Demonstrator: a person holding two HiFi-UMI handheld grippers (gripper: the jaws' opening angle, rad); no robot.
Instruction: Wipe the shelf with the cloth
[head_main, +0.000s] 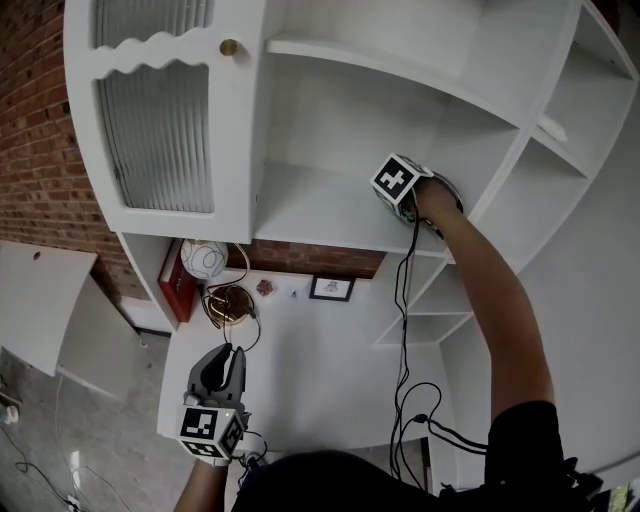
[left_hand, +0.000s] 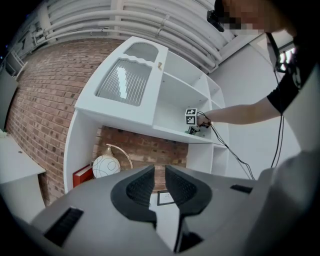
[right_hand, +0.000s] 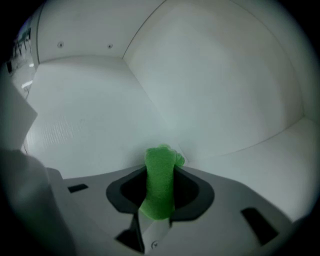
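A green cloth (right_hand: 160, 182) is clamped between the jaws of my right gripper (right_hand: 160, 172), its bunched end pressed onto the white shelf (right_hand: 90, 135) close to the back corner. In the head view the right gripper (head_main: 432, 200) is deep in the middle compartment, on the shelf board (head_main: 320, 210), with its marker cube facing me; the cloth is hidden there. My left gripper (head_main: 225, 358) hangs low over the white desk, jaws together with nothing between them. The left gripper view looks past its own jaws (left_hand: 159, 185) up at the right gripper (left_hand: 192, 127) on the shelf.
A cabinet door with ribbed glass (head_main: 155, 130) closes off the left compartment. Below the shelf stand a globe lamp (head_main: 204, 258), a red book (head_main: 175, 280) and a small picture frame (head_main: 331, 289). A black cable (head_main: 403, 330) hangs from the right gripper. A brick wall (head_main: 40, 150) lies left.
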